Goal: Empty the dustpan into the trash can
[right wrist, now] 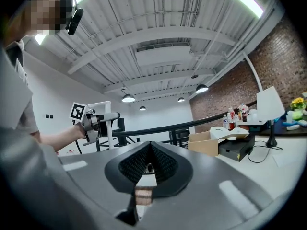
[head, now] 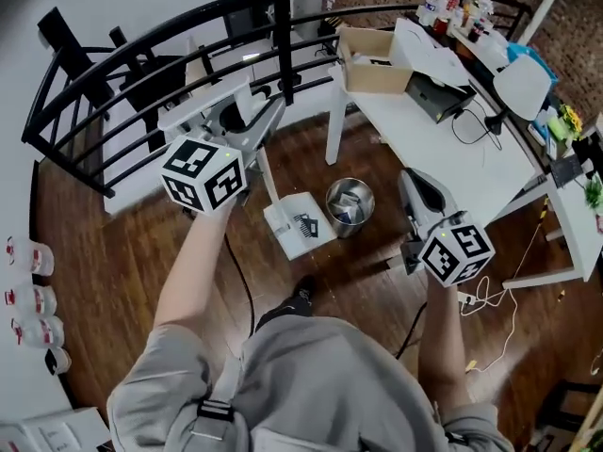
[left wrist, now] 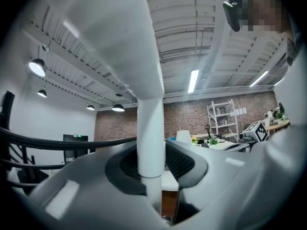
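- Left gripper: its fingers stand narrow, clamped on the round white handle of the white long-handled plastic dustpan; the handle runs straight up and down between them
- Pan of the dustpan: at the low end of the handle, below and ahead of the left fingers, just beside the small round steel trash can; whether it rests on the floor or hangs clear cannot be told
- Right gripper: fingers closed together on nothing, held to the right of the trash can and well apart from the dustpan
- Trash can: on the floor, lower than both pairs of fingers and between them; pale crumpled contents show inside
- Progress, as judged: the dustpan is gripped and stands next to the can, but the pan lies face up beside the rim, not over it; lifting, swinging over the opening and tipping remain
- Surface: dark wooden plank floor, with a black cable trailing below the left fingers
- Room: a curved black metal railing beyond the left fingers; a white worktop beyond the right fingers, carrying an open cardboard box, a black device and cables; a brick wall and a white beamed ceiling with pendant lamps farther off
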A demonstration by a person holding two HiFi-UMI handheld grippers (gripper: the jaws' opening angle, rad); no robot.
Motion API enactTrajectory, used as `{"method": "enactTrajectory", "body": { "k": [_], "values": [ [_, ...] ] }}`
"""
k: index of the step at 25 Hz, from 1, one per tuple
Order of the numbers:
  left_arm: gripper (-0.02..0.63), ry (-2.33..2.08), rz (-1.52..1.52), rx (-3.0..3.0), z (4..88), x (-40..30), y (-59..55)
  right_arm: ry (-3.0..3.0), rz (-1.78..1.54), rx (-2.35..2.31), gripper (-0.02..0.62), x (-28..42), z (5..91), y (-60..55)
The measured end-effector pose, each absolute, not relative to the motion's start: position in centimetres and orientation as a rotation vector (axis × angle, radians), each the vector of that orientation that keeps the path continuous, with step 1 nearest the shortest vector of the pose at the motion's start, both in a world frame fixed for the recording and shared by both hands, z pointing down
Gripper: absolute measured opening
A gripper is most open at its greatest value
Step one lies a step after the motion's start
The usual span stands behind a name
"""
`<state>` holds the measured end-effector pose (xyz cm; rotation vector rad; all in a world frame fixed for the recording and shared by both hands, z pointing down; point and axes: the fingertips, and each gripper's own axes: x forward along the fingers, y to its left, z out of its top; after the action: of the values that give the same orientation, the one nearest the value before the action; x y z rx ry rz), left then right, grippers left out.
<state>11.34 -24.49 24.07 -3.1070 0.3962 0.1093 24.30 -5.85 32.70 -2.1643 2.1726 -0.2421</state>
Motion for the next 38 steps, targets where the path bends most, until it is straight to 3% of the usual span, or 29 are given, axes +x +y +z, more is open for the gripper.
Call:
{"method": "enactTrajectory", "body": {
  "k": [14, 38],
  "values": [
    [0.106, -0.007, -0.062, -3.202, 28.0, 25.0, -27.2, 1.864, -0.278, -2.428, -0.002, 31.9, 33.8, -5.3],
    [0.106, -0.136, -0.241, -3.157, 31.6, 40.7, -29.8, 1.715, -0.353, -2.485, -0.002, 39.6, 36.6, -6.0]
  ]
}}
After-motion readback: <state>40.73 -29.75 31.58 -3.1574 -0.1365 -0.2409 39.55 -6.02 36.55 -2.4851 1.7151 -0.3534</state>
